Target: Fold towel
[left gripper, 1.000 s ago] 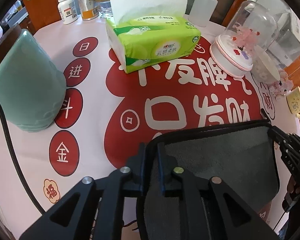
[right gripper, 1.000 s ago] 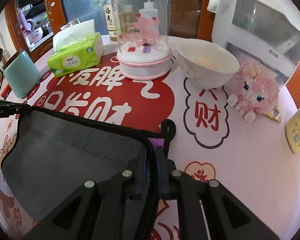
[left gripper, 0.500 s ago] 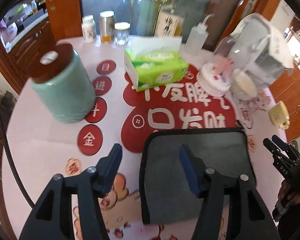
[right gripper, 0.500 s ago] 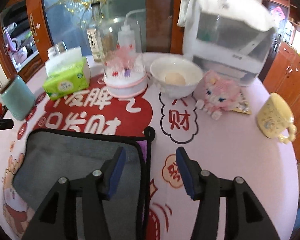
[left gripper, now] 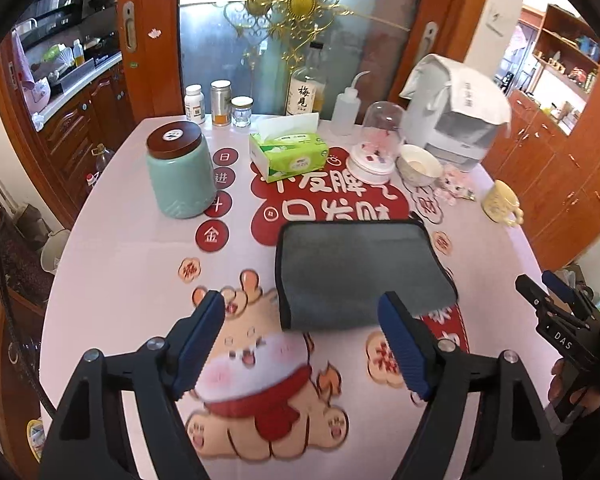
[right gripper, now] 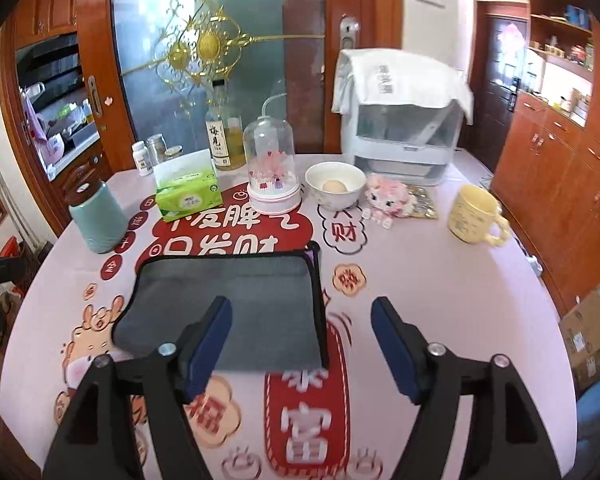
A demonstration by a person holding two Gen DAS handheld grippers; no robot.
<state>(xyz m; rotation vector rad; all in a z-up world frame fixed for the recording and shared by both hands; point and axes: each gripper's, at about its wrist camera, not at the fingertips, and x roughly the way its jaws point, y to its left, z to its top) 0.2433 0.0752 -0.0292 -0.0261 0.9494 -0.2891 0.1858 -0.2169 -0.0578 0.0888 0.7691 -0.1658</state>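
The grey towel (left gripper: 356, 272) with black edging lies folded flat on the table; it also shows in the right wrist view (right gripper: 236, 304). My left gripper (left gripper: 300, 344) is open and empty, held above and nearer than the towel's near edge. My right gripper (right gripper: 300, 344) is open and empty, above the towel's near right corner. The right gripper also shows in the left wrist view (left gripper: 556, 300) at the far right edge.
Behind the towel stand a teal jar (left gripper: 180, 176), a green tissue box (left gripper: 288, 152), a glass dome ornament (left gripper: 376, 148), a bowl (left gripper: 420, 164), a pink toy (right gripper: 388, 200) and a yellow mug (right gripper: 476, 216). Bottles and a white appliance (right gripper: 404, 120) line the back.
Both grippers let go of the towel's far corners, opened wide and pulled back and up. The towel now lies folded on the table.
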